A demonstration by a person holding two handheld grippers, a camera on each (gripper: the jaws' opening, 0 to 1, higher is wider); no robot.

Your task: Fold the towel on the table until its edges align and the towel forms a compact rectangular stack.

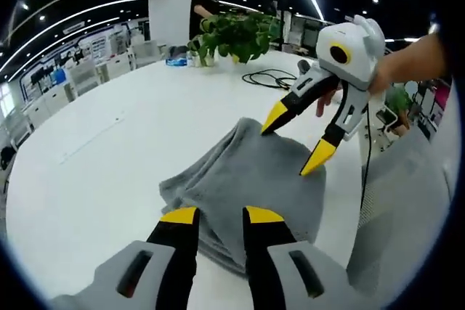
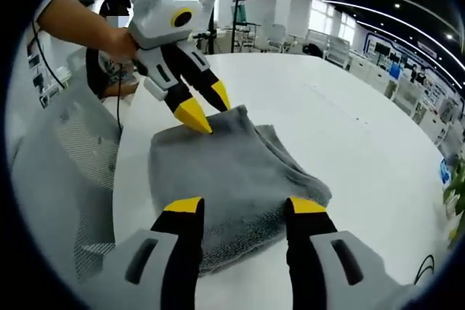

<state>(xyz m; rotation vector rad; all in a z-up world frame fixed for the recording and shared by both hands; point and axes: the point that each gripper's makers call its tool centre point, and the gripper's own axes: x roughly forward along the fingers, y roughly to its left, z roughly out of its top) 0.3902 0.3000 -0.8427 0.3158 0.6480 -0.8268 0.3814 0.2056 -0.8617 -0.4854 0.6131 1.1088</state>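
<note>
The left hand-held gripper (image 1: 221, 215), jaws a little apart and holding nothing, hovers over the near edge of the folded grey towel (image 1: 247, 179) on the white desk (image 1: 109, 143), while the right hand-held gripper (image 2: 245, 205), open and empty, faces it across the bundle.

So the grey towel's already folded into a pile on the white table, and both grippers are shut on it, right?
Not quite: the grey towel is folded on the white table, but both grippers are open. In the right gripper view the right gripper stands spread over the towel's near edge, and the left gripper only hovers at the far corner.
</note>
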